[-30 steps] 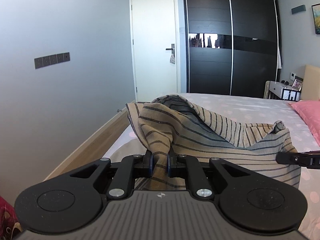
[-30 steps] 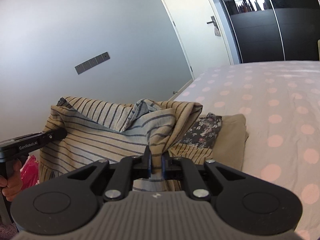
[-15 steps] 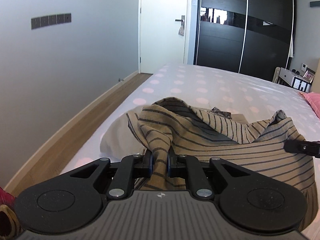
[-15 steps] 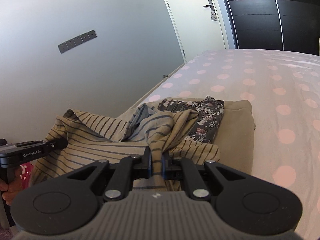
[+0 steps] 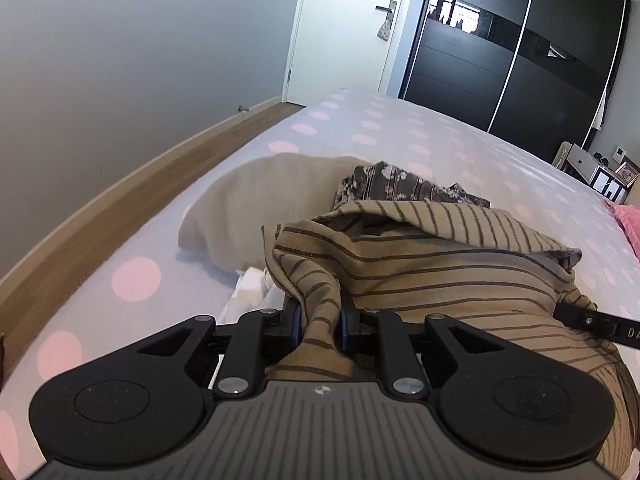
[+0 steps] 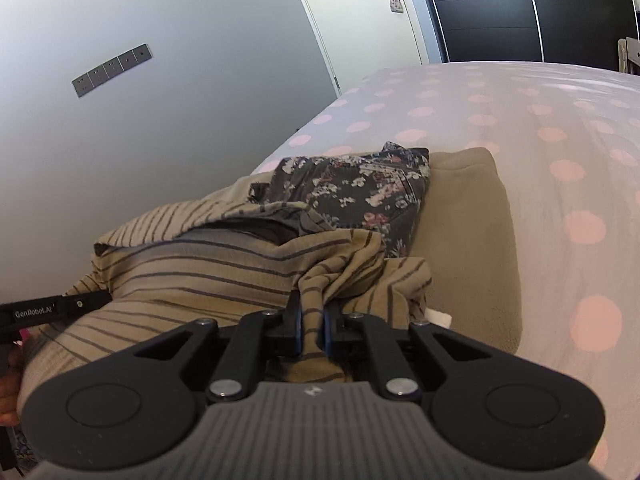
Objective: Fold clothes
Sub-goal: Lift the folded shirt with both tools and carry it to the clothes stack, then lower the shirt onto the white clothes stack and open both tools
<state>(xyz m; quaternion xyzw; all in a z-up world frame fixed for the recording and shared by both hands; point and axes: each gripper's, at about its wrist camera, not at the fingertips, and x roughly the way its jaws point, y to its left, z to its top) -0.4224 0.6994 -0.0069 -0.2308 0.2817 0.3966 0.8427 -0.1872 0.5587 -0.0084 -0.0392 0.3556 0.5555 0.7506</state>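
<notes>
1. Your left gripper [image 5: 320, 326] is clamping a bunched edge of the striped shirt [image 5: 432, 268], cloth rising toward 12 o'clock.
2. Your right gripper [image 6: 312, 330] is pinching its other edge, over the folded pile [image 6: 468, 216] on the bed [image 6: 560, 120].

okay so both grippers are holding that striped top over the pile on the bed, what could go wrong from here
1. The striped top is bunched between both hand-held grippers, left and right, so it may land creased rather than flat.
2. It hangs over the floral garment and beige garment; lowering it could drag that pile out of shape.
3. The pile sits near the bed edge, so cloth could slide off.
</notes>
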